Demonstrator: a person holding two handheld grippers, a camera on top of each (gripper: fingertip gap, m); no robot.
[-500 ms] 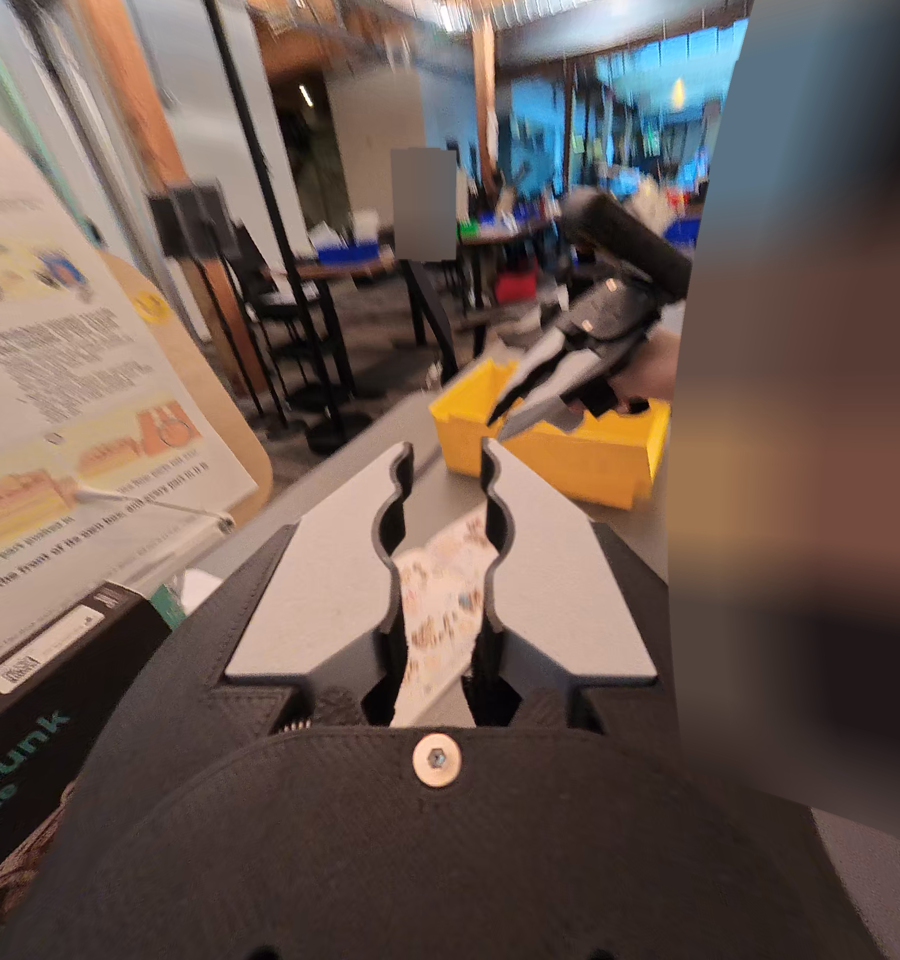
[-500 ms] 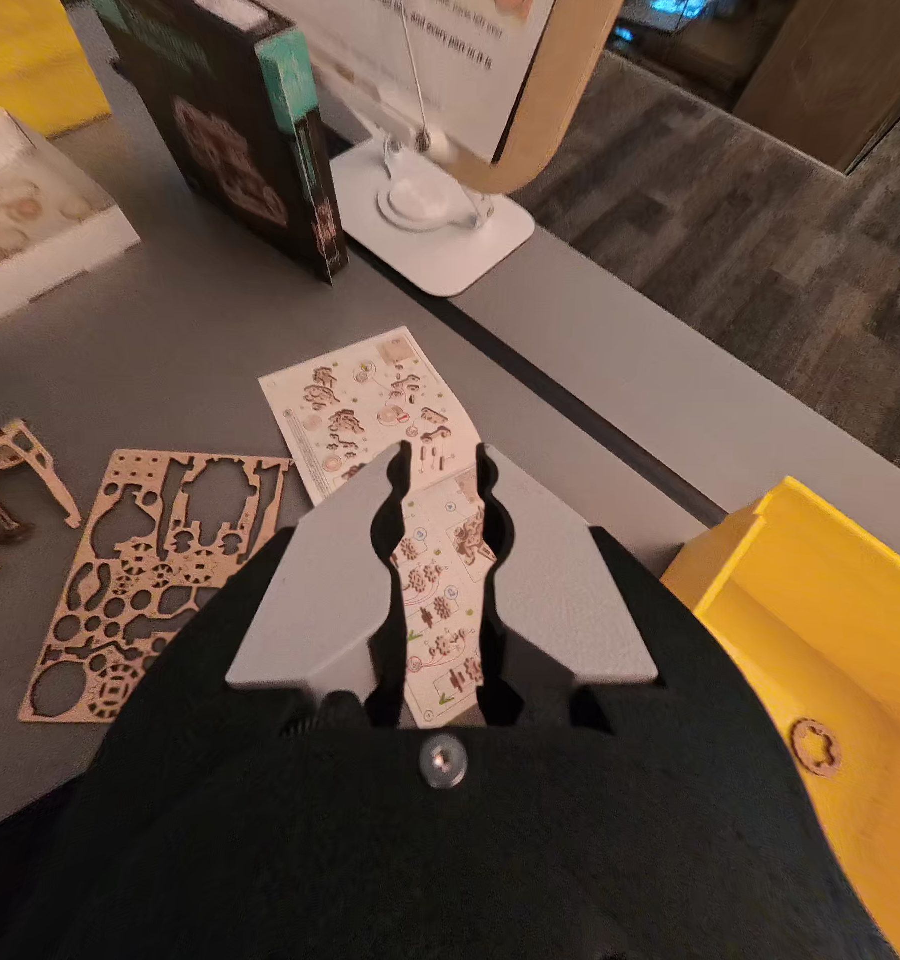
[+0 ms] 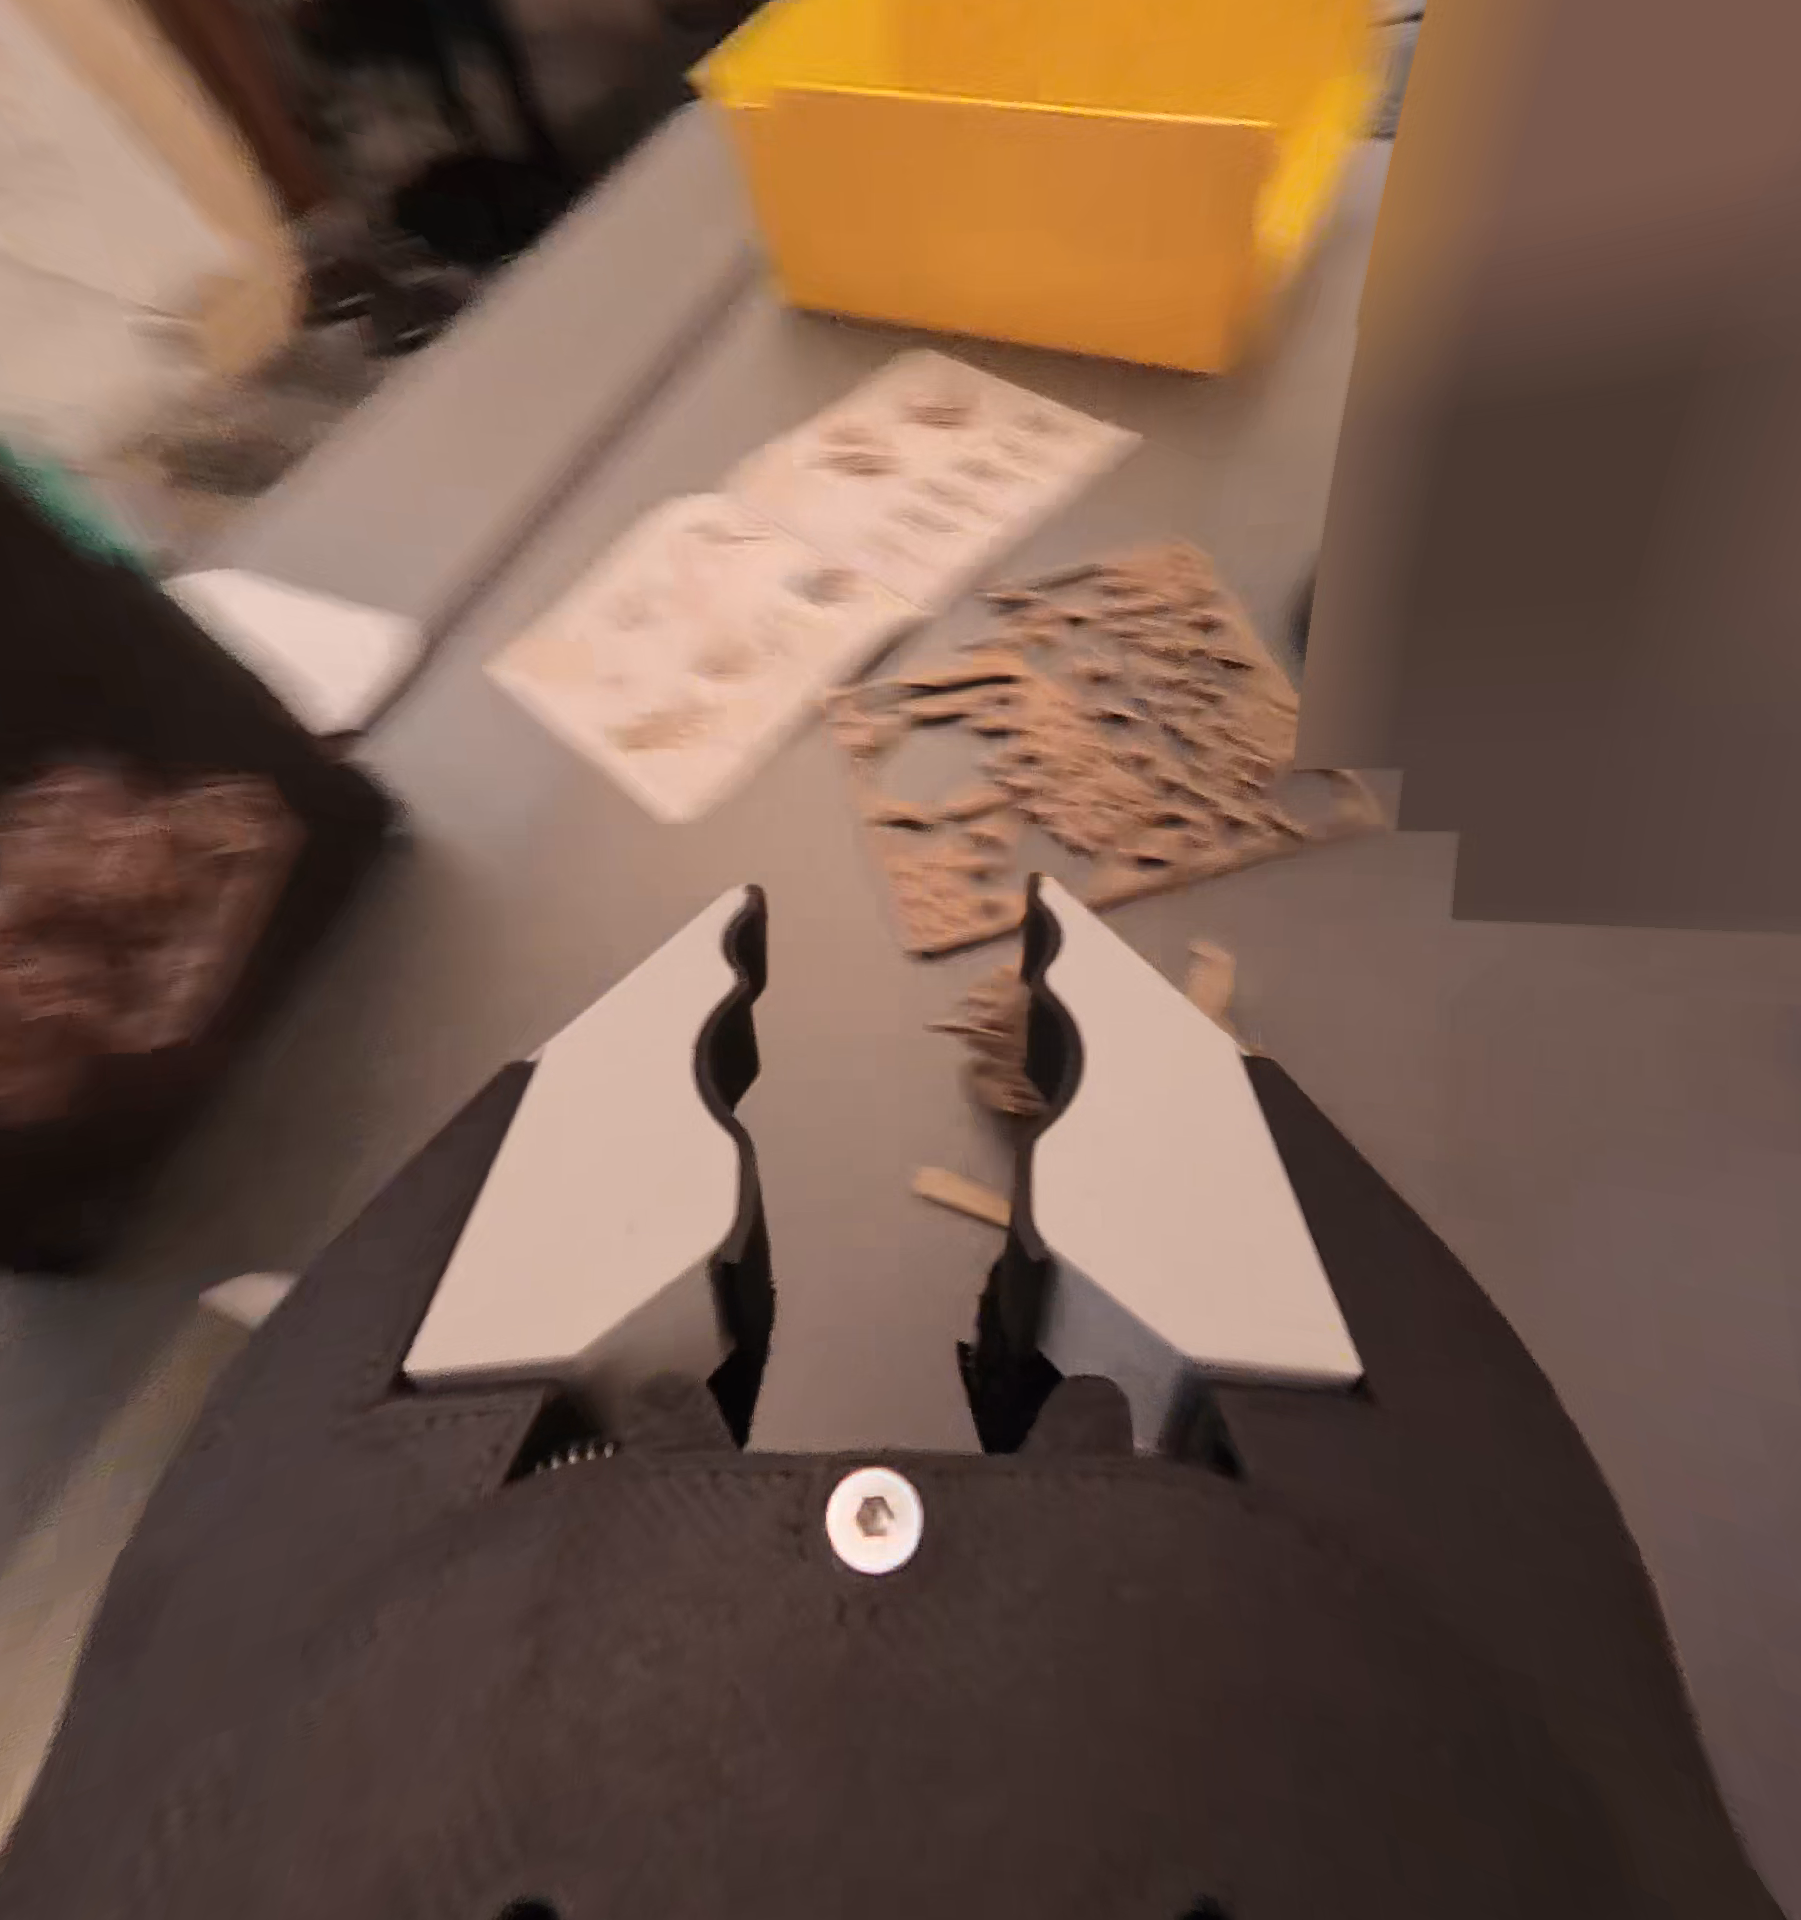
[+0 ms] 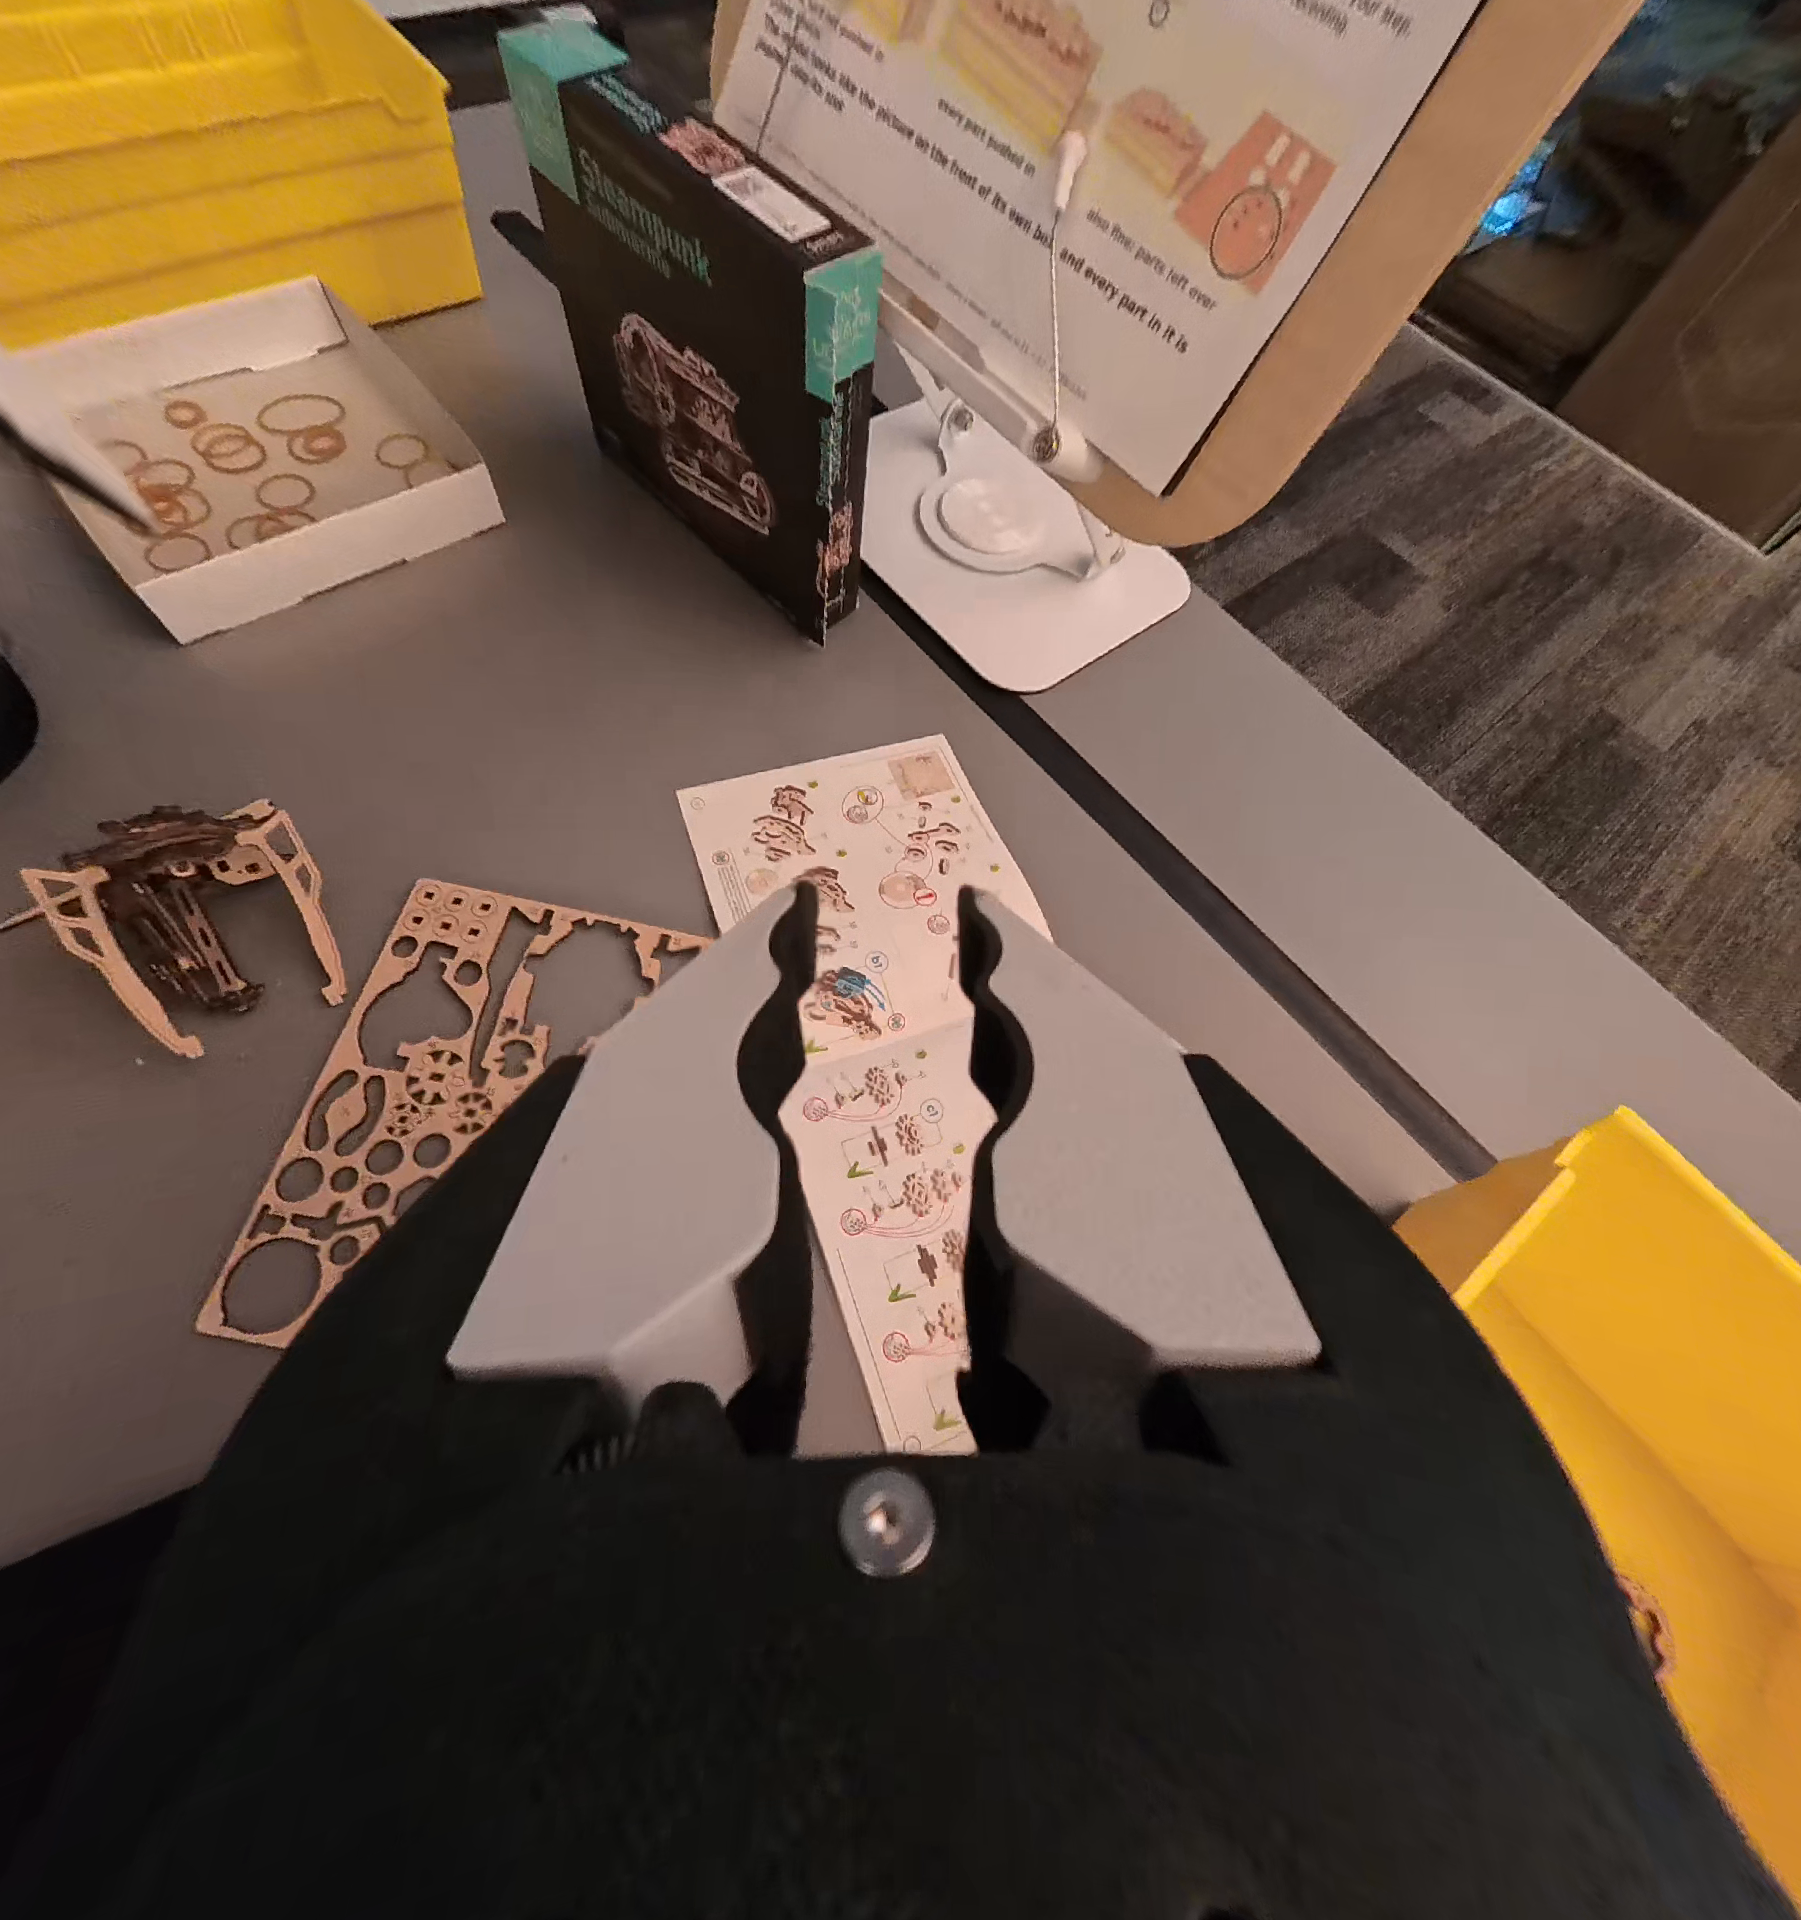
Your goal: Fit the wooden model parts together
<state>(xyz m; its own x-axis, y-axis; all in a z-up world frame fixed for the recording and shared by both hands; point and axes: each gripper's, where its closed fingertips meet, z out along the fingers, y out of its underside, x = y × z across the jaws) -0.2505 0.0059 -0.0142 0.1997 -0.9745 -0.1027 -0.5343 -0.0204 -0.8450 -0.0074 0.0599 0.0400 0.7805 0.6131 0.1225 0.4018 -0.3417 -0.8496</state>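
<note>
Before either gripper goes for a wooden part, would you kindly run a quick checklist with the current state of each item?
1. Left gripper open and empty: ok.
2. Right gripper open and empty: ok.
3. Part sheet lying flat on the table, unobstructed: ok.
4. Half-built model standing clear of both grippers: ok.
5. Instruction sheet visible under the right gripper: ok.
6. Loose parts near the left gripper identifiable: cannot tell, the left view is blurred.

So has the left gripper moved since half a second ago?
Yes. The left gripper has tipped down toward the table; the yellow bin now sits higher in its view.
</note>
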